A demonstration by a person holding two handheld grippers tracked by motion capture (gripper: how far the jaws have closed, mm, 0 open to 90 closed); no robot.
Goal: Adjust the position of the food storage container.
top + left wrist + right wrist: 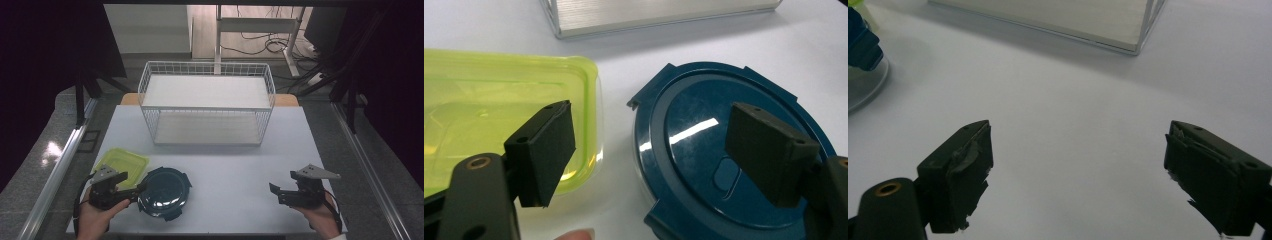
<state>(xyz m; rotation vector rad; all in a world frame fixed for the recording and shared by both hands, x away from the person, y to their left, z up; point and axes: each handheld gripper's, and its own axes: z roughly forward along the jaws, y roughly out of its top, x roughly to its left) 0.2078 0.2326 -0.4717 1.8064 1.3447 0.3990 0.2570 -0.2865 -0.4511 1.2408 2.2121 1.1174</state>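
A round container with a dark blue lid (165, 192) sits near the table's front left, beside a yellow-green square container (121, 163). My left gripper (131, 189) is open at the blue lid's left edge. In the left gripper view one jaw hangs over the green container (484, 115) and the other over the blue lid (704, 150), nothing pinched between them. My right gripper (276, 192) is open at the front right over bare table, and in the right gripper view its fingers (965, 170) hold nothing.
A white wire two-tier rack (207, 102) stands at the back centre of the white table (230, 160). Its base edge (1083, 20) shows far ahead in the right gripper view. Dark floor and cables lie beyond the table.
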